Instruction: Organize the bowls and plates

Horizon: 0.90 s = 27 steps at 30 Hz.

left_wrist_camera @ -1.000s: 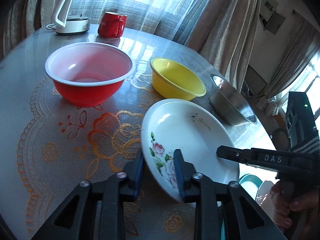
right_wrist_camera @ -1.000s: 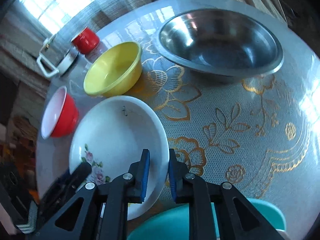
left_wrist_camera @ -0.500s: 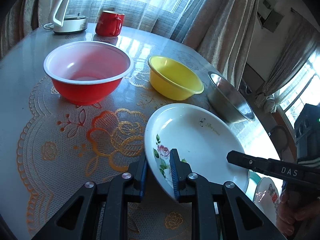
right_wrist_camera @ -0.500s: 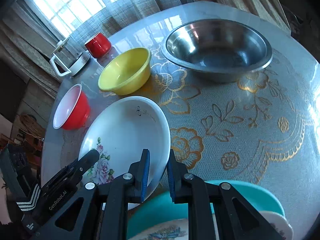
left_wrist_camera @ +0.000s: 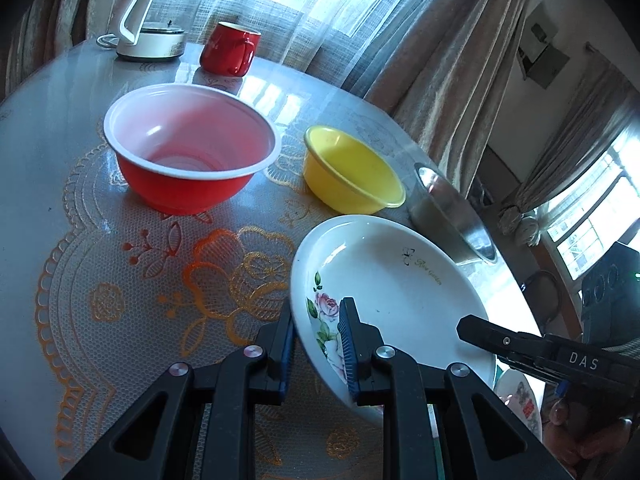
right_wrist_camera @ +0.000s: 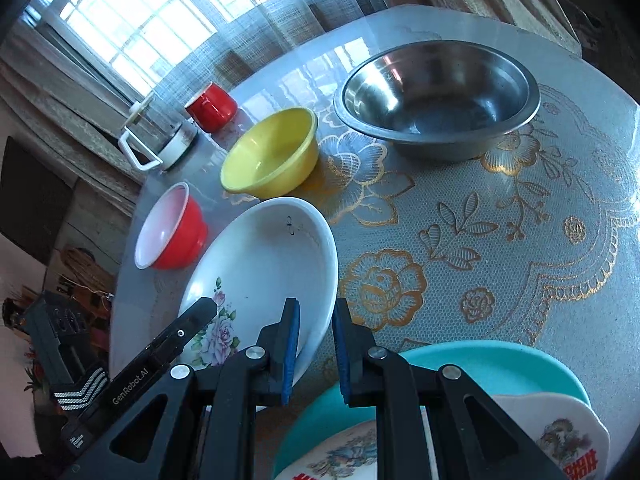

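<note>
White floral plate is gripped at opposite rims by left tool and right tool, tilted off tabletop. Ahead, red bowl, yellow bowl, steel bowl remain unstacked; teal plate sits beneath right tool.

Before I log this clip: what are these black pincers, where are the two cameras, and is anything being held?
No robot here: a person holds a two-finger gripper in each hand, with a camera on each looking along its fingers. The left gripper and right gripper each clamp one edge of the white rose plate, which looks tilted above the table. On the table: a red bowl, yellow bowl, steel bowl, red mug, kettle, and a teal dish near the right gripper.
</note>
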{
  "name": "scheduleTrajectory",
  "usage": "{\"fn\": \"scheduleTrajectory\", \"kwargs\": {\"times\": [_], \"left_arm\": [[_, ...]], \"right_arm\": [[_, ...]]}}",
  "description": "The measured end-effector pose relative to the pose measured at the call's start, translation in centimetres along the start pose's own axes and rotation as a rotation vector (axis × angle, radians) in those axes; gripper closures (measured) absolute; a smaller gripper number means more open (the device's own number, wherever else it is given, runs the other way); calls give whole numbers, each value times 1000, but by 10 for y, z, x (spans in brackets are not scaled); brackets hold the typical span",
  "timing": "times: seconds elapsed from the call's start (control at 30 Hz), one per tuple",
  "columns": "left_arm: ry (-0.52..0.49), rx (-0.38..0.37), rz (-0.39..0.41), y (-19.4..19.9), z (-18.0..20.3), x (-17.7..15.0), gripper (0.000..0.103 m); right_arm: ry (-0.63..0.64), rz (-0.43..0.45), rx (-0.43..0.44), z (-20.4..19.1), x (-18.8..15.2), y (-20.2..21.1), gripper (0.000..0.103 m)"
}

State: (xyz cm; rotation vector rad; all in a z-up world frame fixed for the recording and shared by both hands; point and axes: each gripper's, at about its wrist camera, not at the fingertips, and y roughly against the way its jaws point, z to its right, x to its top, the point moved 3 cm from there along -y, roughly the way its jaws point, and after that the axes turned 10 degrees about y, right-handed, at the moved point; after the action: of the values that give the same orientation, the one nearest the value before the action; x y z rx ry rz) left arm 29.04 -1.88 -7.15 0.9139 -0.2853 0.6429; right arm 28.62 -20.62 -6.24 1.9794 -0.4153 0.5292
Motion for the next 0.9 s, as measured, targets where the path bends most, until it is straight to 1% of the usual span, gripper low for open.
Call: {"fn": "scheduleTrajectory", "kwargs": {"times": [0.33,0.47,0.9], "left_arm": [[-67,-16,37,13,19,-5,83],[-103,-18,43,16,28,-11,83],[-211,-56,53,30,61,-35,82]], "right_arm": [[-30,55,16,1,-7,24,86],[-30,74,8,2,-11,33,86],[-85,123,8,19,-39,71,86]]}}
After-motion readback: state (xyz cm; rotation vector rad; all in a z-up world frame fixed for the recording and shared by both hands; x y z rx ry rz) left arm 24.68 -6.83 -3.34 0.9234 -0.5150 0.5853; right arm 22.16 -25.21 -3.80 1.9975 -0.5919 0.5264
